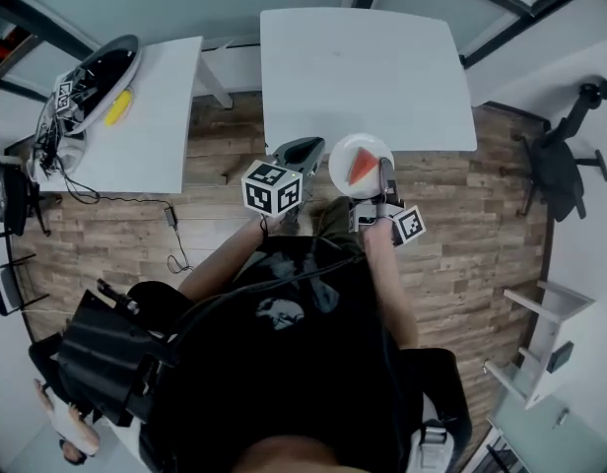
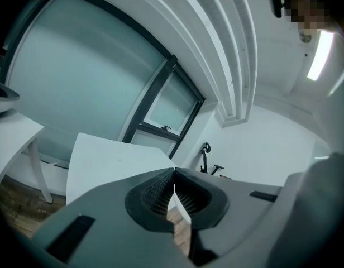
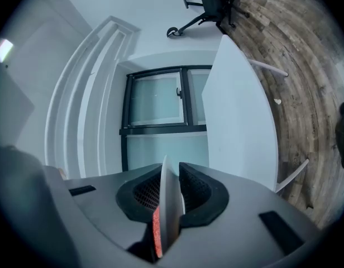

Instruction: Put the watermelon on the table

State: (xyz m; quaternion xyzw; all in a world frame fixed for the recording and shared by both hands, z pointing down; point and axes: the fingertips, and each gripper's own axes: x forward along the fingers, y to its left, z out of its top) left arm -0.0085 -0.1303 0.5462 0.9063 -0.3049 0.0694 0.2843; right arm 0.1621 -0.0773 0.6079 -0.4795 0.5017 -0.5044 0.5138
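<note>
A red watermelon wedge (image 1: 362, 168) lies on a small white plate (image 1: 345, 154). The plate hangs in the air just short of the near edge of the white table (image 1: 363, 67). My right gripper (image 1: 385, 173) is shut on the plate's right rim. In the right gripper view the rim (image 3: 169, 205) stands edge-on between the pads, with a strip of the red watermelon (image 3: 156, 232) beside it. My left gripper (image 1: 301, 152) is beside the plate on the left. It is shut with nothing in it, and its tips (image 2: 174, 175) meet.
A second white table (image 1: 146, 116) stands at the left with a dark round tray (image 1: 99, 77), a yellow thing (image 1: 118, 107) and cables. An office chair (image 1: 565, 161) is at the right. The floor is wood planks, and a window wall lies behind the table (image 2: 113, 159).
</note>
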